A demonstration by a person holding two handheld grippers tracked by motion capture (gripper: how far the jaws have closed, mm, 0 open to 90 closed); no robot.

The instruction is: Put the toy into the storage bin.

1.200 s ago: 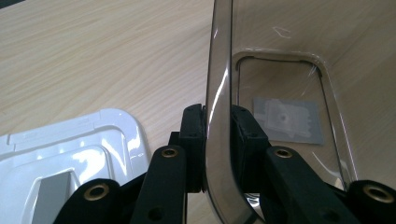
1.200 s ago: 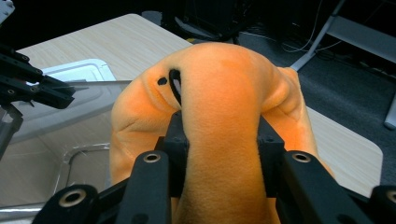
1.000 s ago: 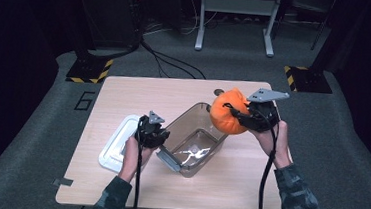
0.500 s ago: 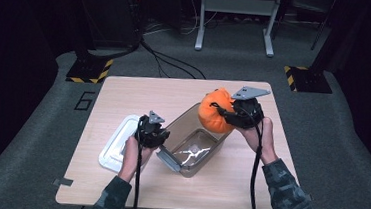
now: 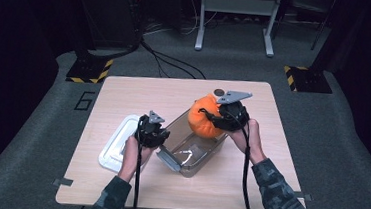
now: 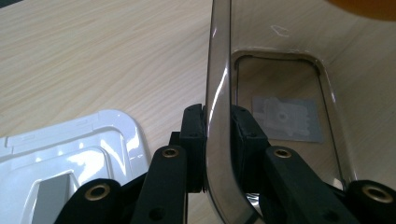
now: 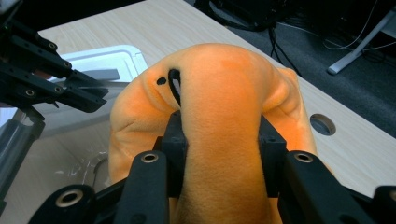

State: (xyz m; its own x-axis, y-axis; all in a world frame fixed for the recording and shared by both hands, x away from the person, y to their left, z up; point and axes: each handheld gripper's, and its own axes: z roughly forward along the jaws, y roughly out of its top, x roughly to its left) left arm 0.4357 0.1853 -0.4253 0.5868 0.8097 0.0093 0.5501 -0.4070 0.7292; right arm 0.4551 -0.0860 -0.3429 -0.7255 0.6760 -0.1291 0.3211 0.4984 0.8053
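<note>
Left fingers [image 6: 218, 140] clamped on bin wall [image 6: 217, 70], right fingers [image 7: 219, 154] squeezing orange plush [image 7: 224, 93].

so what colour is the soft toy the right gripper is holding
Orange, with small black markings; the plush toy shows best in the right gripper view.

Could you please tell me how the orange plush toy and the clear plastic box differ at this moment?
The orange plush toy is soft and opaque; the clear plastic box is rigid and see-through. The toy is held above the box's far end, while the box rests on the table. The right tool squeezes the toy's body; the left tool pinches the box's thin wall. Each is gripped by one tool.
</note>
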